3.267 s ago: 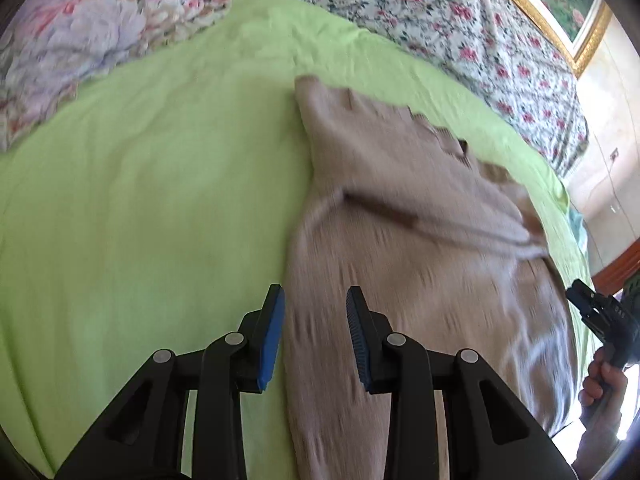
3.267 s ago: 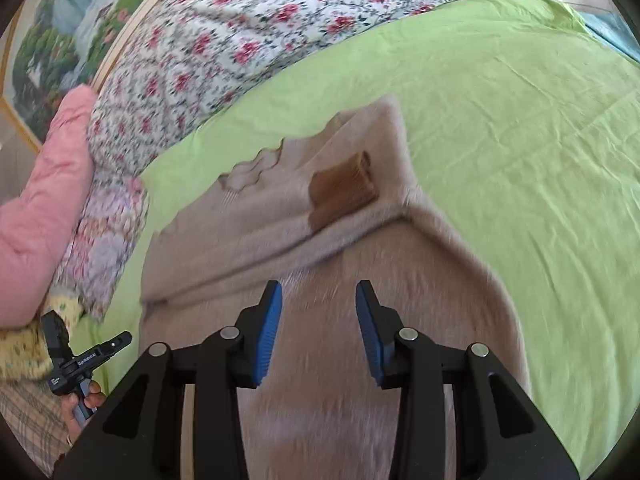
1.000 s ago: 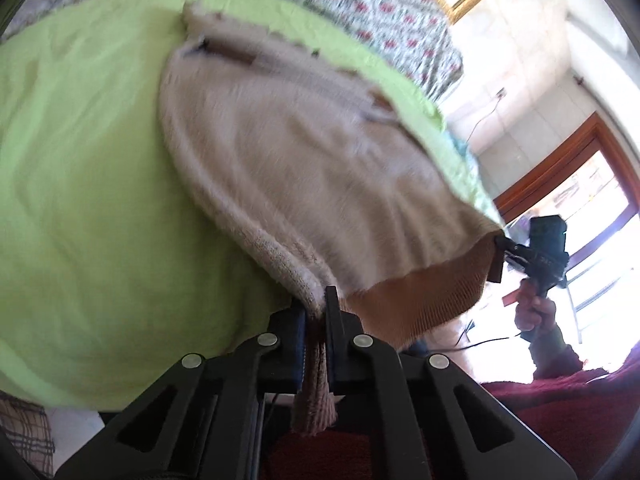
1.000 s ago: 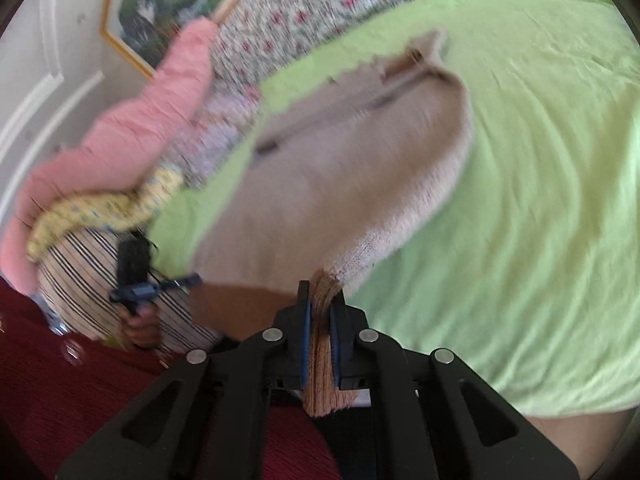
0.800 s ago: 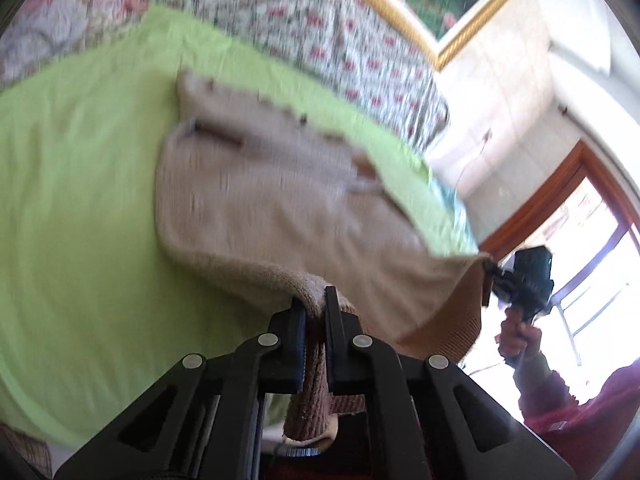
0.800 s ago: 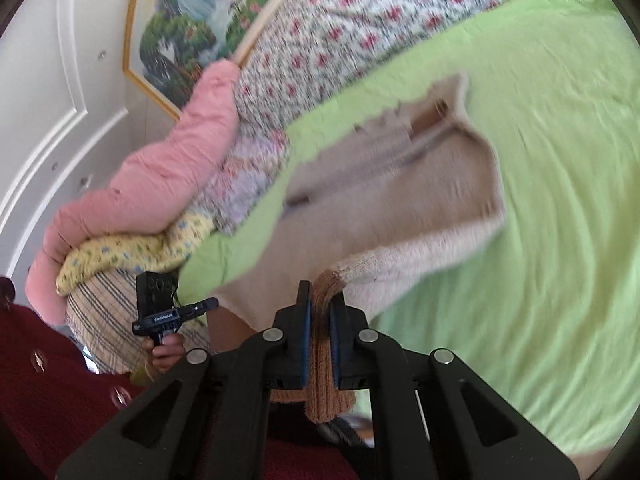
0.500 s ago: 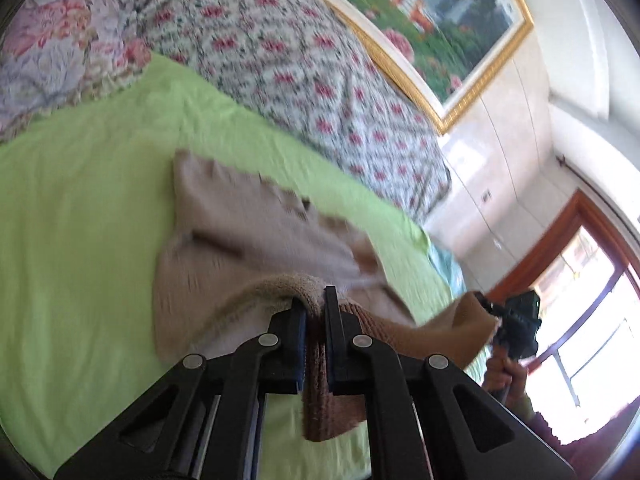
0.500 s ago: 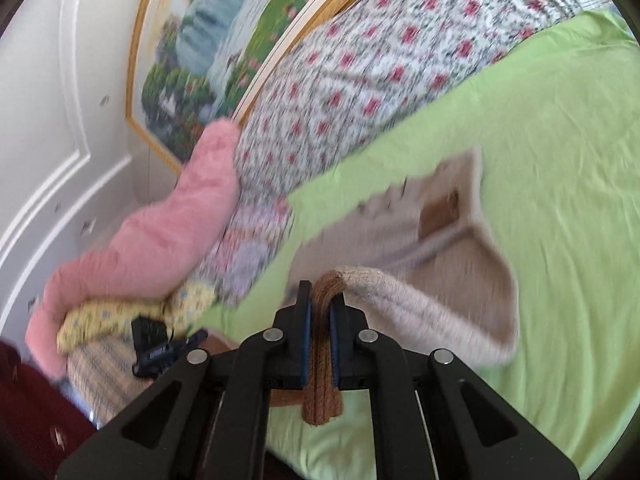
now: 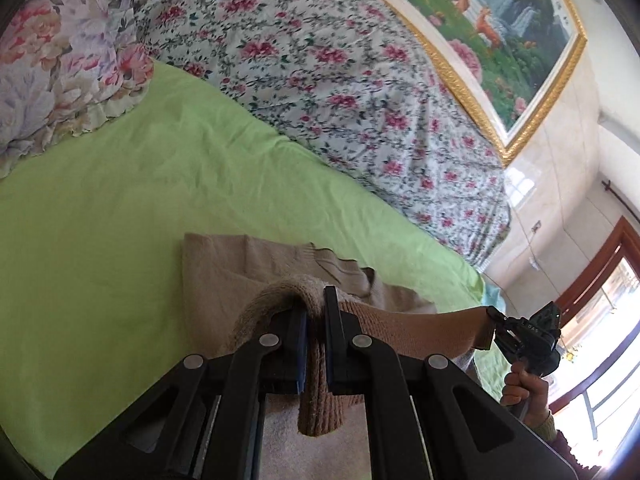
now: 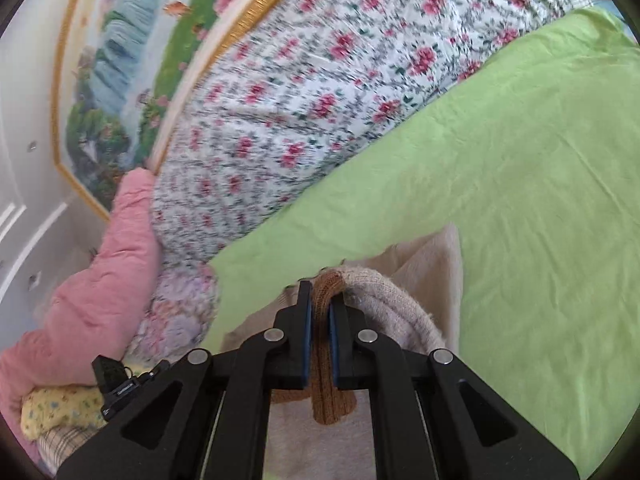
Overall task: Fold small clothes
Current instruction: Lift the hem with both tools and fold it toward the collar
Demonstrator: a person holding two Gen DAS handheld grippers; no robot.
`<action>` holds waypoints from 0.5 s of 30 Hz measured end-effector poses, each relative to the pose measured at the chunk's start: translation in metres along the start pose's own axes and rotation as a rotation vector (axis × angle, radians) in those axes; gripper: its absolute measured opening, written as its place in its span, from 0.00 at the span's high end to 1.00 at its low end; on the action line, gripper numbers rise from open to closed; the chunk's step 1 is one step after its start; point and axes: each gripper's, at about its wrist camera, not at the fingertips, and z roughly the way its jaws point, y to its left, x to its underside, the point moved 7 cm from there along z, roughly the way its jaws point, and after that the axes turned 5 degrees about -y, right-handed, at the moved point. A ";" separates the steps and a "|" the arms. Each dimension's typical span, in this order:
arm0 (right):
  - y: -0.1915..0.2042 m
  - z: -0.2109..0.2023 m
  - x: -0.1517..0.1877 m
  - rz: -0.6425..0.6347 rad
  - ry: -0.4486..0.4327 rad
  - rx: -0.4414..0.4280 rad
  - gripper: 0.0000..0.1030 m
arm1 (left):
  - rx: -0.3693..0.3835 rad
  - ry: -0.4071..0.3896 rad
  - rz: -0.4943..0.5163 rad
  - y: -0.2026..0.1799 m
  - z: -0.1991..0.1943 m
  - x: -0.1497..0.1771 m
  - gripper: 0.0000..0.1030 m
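Both grippers have carried the sweater's ribbed hem up and forward since half a second ago, so more of the beige sweater (image 9: 224, 268) now lies doubled on the green bedsheet (image 9: 120, 200). Left gripper (image 9: 315, 312) has its fingers pinched tight on one hem corner, and the right gripper (image 10: 320, 300) is clamped the same way on the other, the brown ribbing (image 10: 332, 396) hanging down between its fingers. Beyond, the floral quilt (image 9: 320, 60) lies at the far side under a framed painting (image 9: 500, 28).
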 end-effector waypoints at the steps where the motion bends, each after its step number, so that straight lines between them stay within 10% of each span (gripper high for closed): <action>1: -0.007 0.012 -0.002 0.000 0.010 0.023 0.92 | -0.015 0.010 -0.008 0.007 0.011 -0.001 0.95; 13: -0.064 0.077 0.021 -0.005 0.117 0.197 0.89 | -0.141 0.157 -0.097 0.070 0.089 0.032 0.94; 15: -0.064 0.071 0.021 0.024 0.120 0.196 0.76 | -0.171 0.139 -0.119 0.065 0.078 0.034 0.93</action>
